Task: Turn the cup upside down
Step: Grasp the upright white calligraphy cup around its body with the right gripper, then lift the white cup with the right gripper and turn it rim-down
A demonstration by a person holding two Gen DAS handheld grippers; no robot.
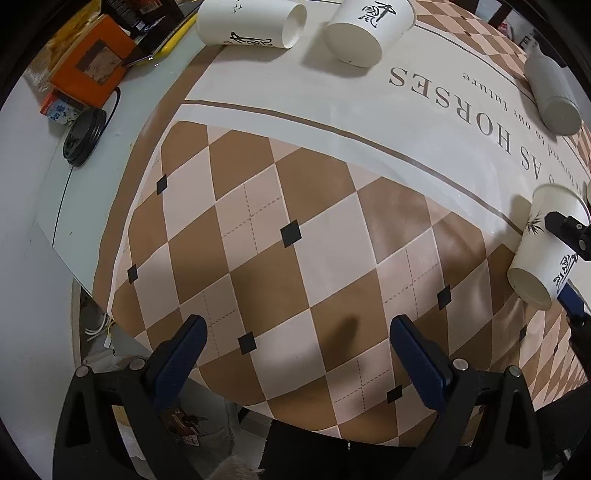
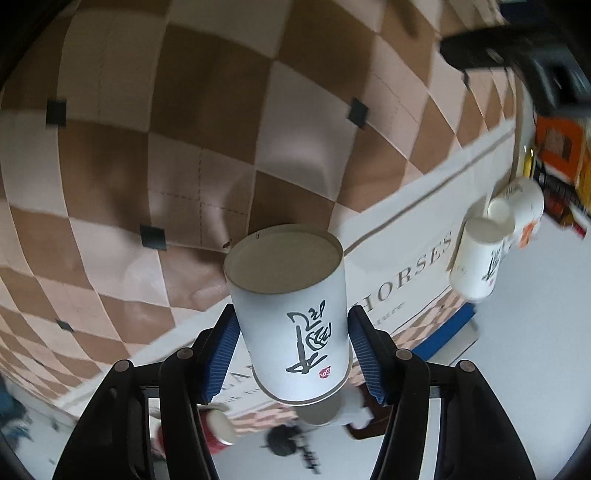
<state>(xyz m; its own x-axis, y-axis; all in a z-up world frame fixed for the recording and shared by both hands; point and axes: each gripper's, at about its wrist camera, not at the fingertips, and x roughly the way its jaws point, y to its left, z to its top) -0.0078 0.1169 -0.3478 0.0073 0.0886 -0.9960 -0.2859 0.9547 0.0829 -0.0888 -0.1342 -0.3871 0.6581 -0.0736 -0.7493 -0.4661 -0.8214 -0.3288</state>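
The right gripper (image 2: 291, 350) is gripping a white paper cup (image 2: 291, 314) around its lower wall, the blue pads (image 2: 221, 350) pressing in from both sides. The cup is hanging in the air over the checked tablecloth (image 2: 147, 166), turned so that its flat base is pointing away from the camera and its rim is lying nearest the gripper body. In the left wrist view the same cup (image 1: 543, 247) is showing near the right edge of the table, tilted, with the base facing down and to the left, so the turn is looking only partly made.

The left gripper (image 1: 299, 350) is standing wide apart with nothing between its fingers, hovering over the near edge of the table.

The main risk is lying in the grip itself. Paper walls are giving way easily, so a harder squeeze is likely crushing the cup into an oval, and a softer one is letting it slide out through the pads as the wrist is rolling. Setting it down while tilted is another risk: one side of the rim is touching first and the cup is tipping over onto its side.

Two more cups (image 1: 310, 29) are lying near the far edge, and a white bottle (image 1: 550, 92) is lying near the far right corner, all well apart from the held cup, so a collision is seeming unlikely.
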